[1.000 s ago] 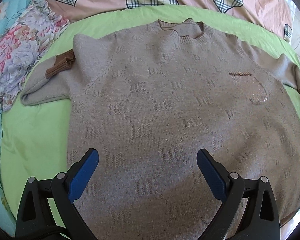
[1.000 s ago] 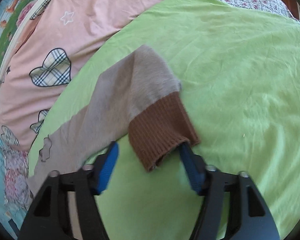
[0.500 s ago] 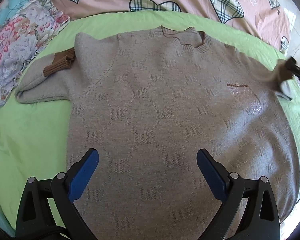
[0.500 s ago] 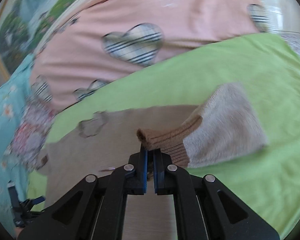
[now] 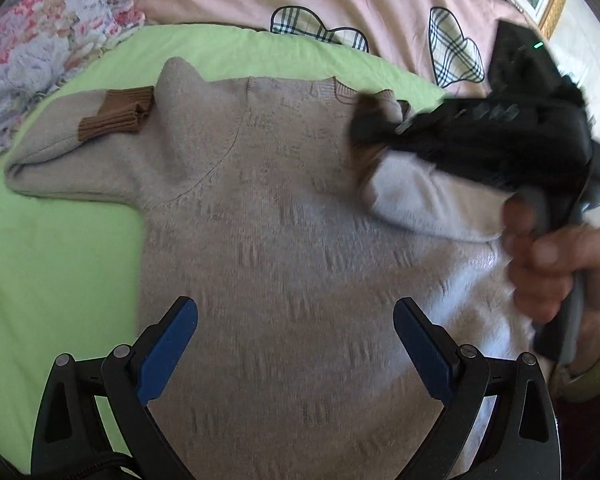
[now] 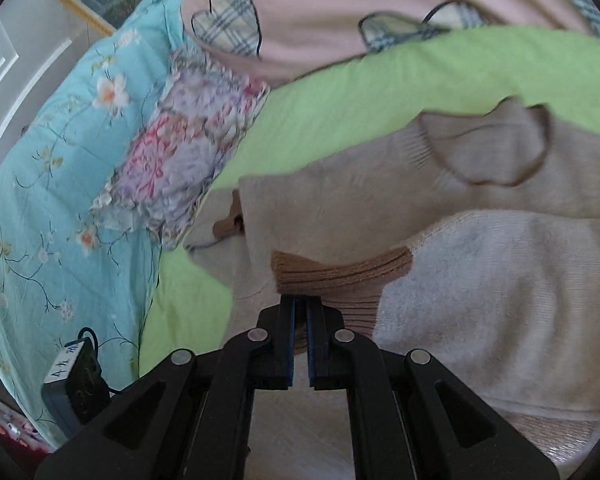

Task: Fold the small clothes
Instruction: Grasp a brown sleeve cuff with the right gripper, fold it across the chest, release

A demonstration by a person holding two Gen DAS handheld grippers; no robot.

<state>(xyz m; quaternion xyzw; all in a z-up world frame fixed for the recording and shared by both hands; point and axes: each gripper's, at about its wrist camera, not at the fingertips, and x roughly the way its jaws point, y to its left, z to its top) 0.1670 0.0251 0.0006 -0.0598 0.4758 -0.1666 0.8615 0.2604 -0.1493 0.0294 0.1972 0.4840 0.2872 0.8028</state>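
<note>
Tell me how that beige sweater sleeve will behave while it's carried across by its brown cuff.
Probably floppy: the sleeve sags from the brown cuff pinched in the right tool. It likely weighs little, since one narrow pinch lifts it. The fuzzy knit looks grippy rather than slippery, so it should drag on the sweater and stay where laid.

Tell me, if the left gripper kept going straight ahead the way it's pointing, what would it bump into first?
Most likely the sweater. The left gripper is open and points across its front, so the knit body lies straight ahead. Depth is hard to judge, but nothing else shows in between.
</note>
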